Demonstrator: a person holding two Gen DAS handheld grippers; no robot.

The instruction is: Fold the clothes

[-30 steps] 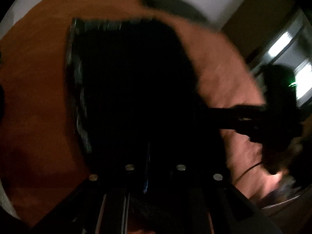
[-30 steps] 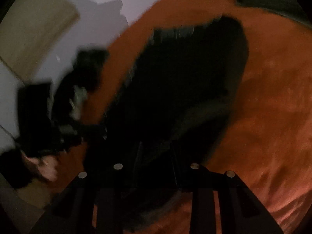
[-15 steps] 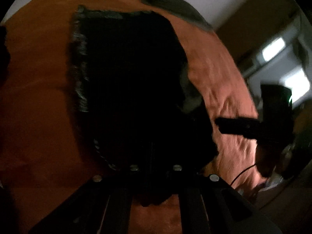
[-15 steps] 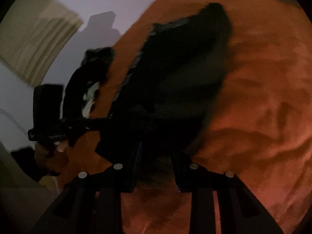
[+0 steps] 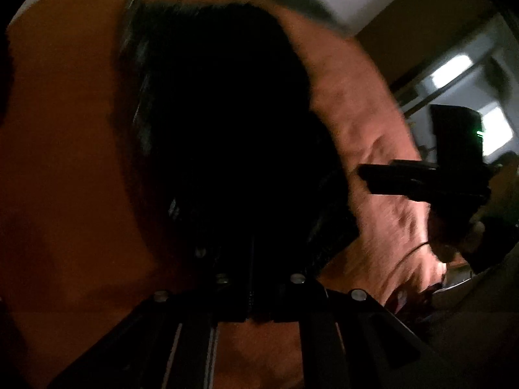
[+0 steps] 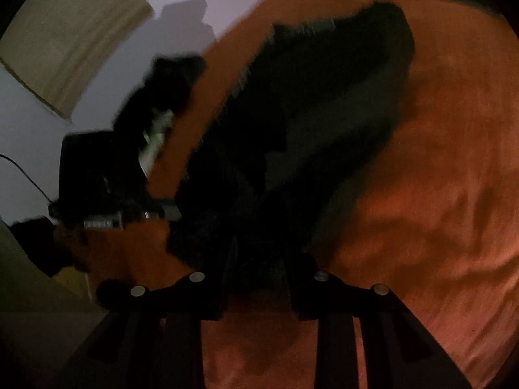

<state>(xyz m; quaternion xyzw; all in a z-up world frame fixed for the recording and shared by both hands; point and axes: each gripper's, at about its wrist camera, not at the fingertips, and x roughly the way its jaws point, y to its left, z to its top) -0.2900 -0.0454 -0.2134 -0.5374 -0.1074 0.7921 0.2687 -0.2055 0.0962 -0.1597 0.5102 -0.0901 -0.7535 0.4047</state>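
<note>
Both my left tongs (image 5: 251, 256) and right tongs (image 6: 256, 253) pinch the black garment (image 5: 220, 123); I lift its near edge evenly over the orange bedspread (image 6: 438, 194).

Two black two-finger grippers, both held low and pointing forward

The left black two-finger gripper (image 5: 251, 259) has its fingers drawn together with only a thin slit between them, dark cloth bunched at the tips. The right black two-finger gripper (image 6: 256, 253) keeps a narrow gap, its fingertips buried in dark fabric; each shows side-on in the other's view, blurred.
</note>
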